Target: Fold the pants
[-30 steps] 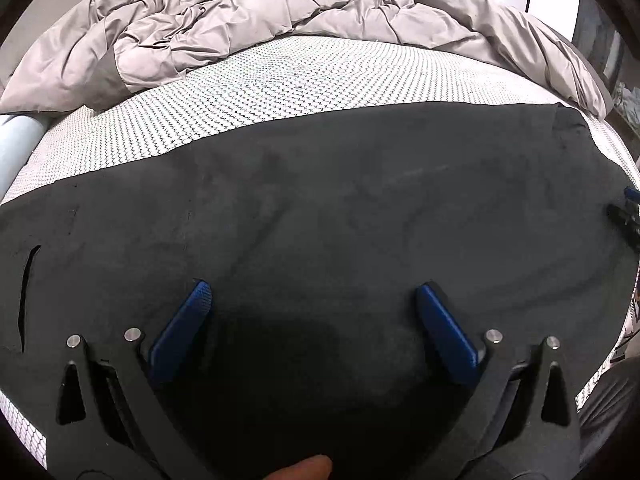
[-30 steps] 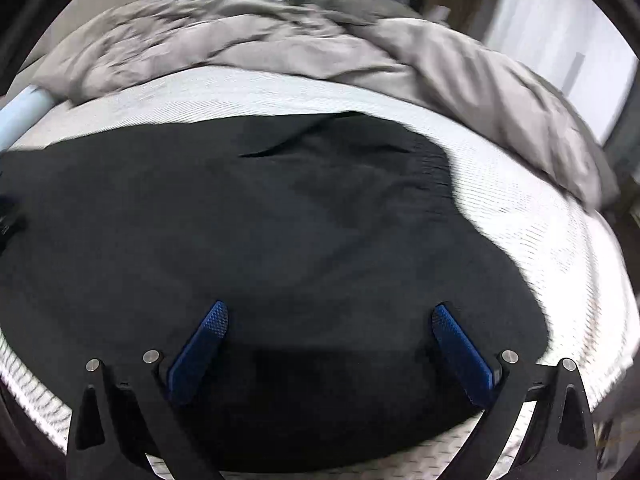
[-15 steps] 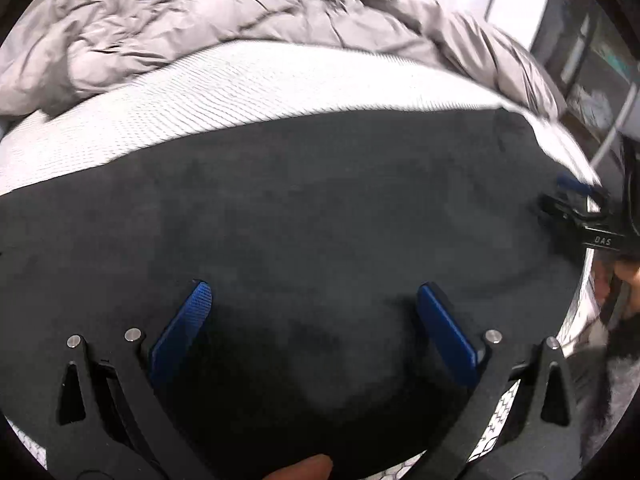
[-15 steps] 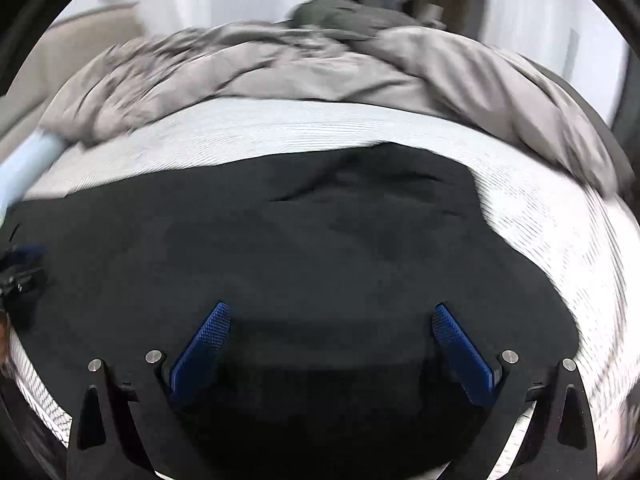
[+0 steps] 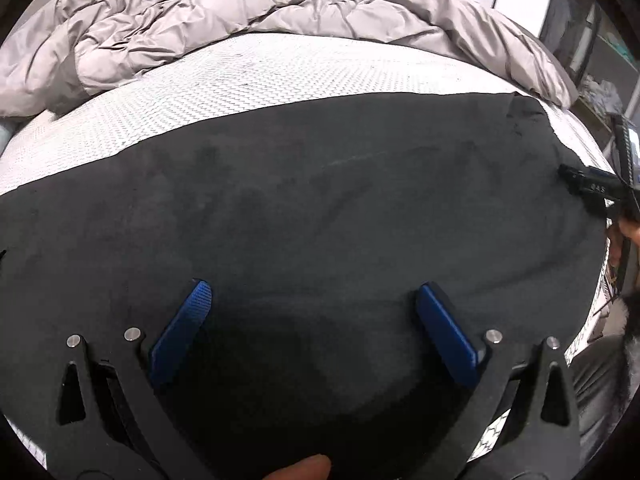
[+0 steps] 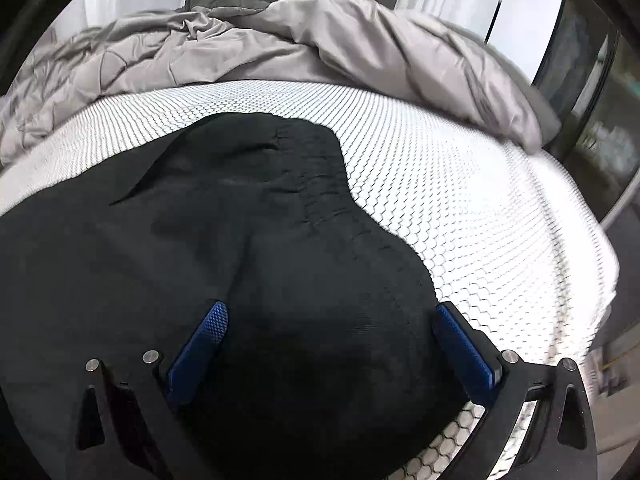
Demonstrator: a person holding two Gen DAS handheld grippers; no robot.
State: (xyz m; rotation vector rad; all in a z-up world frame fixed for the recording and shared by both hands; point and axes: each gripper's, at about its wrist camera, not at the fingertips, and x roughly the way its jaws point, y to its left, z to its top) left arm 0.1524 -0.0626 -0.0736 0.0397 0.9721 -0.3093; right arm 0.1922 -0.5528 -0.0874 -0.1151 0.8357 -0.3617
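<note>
The black pants (image 5: 320, 208) lie flat on the white honeycomb-patterned mattress (image 5: 248, 76), long axis running left to right across the bed, their gathered waistband end toward the right. The left gripper (image 5: 314, 300) hangs over their near part with its blue fingers spread wide and nothing between them, and the right gripper (image 6: 332, 320) is likewise wide open and empty over the waistband end. Only the left view shows the right gripper's tip at the pants' right edge; only the right view shows the puckered waistband (image 6: 316, 184), with the crumpled grey duvet (image 6: 240, 48) behind.
</note>
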